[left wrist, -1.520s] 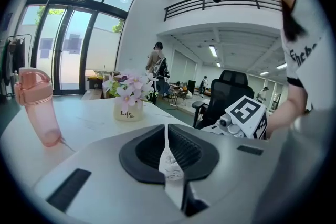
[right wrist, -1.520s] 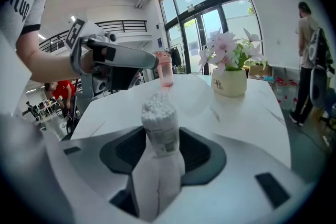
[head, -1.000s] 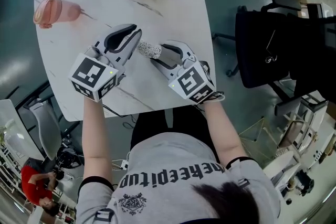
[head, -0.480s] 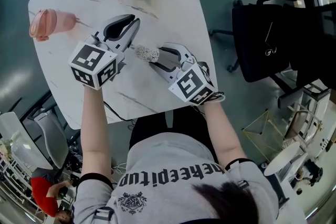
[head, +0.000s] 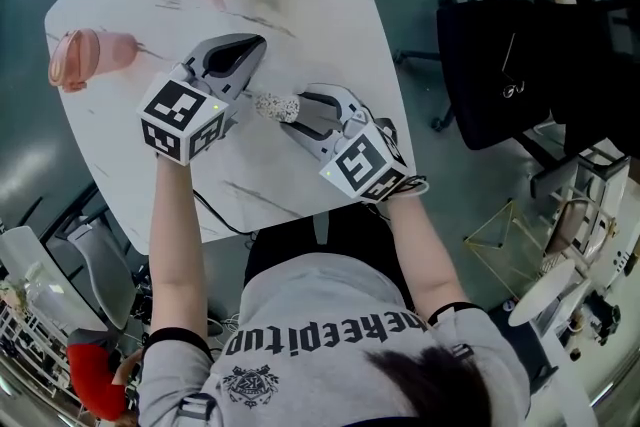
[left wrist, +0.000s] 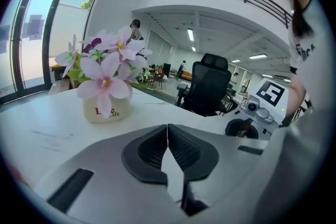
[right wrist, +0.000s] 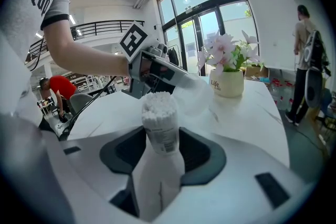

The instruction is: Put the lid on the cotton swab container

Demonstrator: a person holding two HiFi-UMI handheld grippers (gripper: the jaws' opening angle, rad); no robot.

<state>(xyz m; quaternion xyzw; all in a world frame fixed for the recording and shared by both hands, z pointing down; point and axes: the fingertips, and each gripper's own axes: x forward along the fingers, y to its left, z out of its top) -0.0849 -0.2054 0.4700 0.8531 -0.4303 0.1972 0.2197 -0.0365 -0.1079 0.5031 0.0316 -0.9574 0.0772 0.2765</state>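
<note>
Right gripper view shows the cotton swab container, a slim clear cylinder with a printed paper label and white swab tips bunched at its uncovered end. The right claw grasps it, dark ribbed pads pressed to its sides and parted only as wide as the tube. Just beside the container's open end is the lid, a hazy see-through cap at the tip of the left claw; whether it touches the container I cannot tell. Left gripper view shows that claw's ridged black pads clenched to a thin line at the tips, and the clear lid barely registers there.

From the head view, both claws hover over the white, grey-veined worktop with the container between them. Beyond the container stands a cream pot of pink flowers. Well off to the container's left lies a pink tumbler. To its right, off the worktop, is a black office chair.
</note>
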